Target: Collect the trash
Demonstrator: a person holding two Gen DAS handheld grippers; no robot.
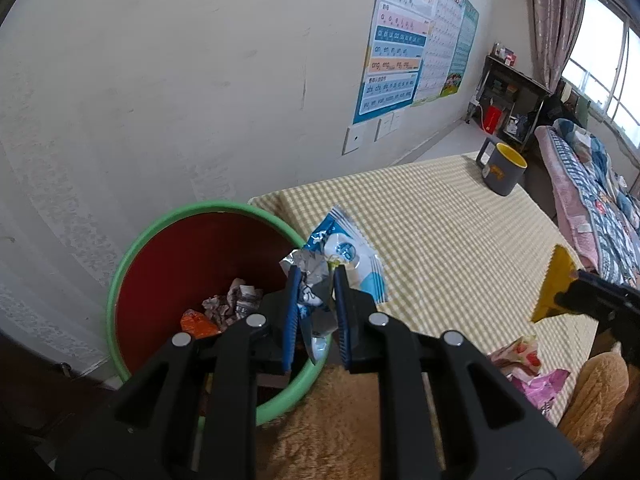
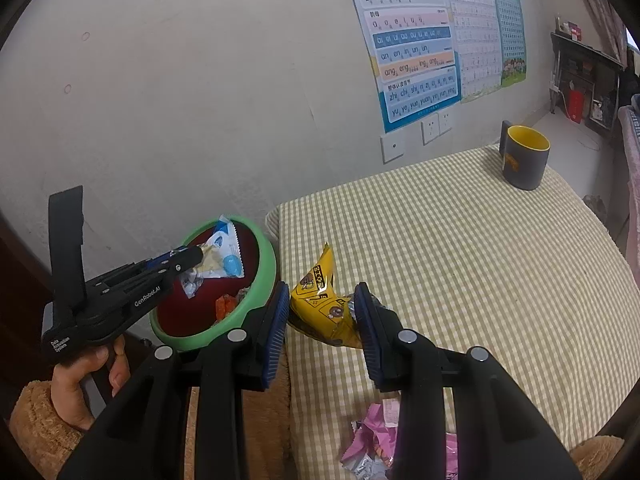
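- Blue-padded jaws of the left gripper are nearly closed, clamped on a blue and white wrapper whose crumpled silver inside shows between the pads.
- That wrapper sticks up and forward past the fingertips; in the right wrist view it hangs over the mouth of the green-rimmed bin, above the dark red interior.
- Crumpled paper and an orange scrap already lie at the bottom of the bin.
- The right gripper has its jaws partly apart, closed on a yellow snack bag; the bag's lower end sits between the pads and its pointed top rises past the left finger.
- The yellow bag is held over the near left part of the checked tablecloth, just beside the bin's rim.
- More trash is left on the cloth near the person: pink wrappers, low between the right gripper's arms, and a strawberry-print wrapper in the left wrist view.
- The bin stands just off the table's left edge, close to the white wall.
- A hand in a tan fleecy sleeve holds the left gripper's handle.
- Most of the cloth beyond the grippers is bare, with only a grey mug with a yellow inside near the far edge.
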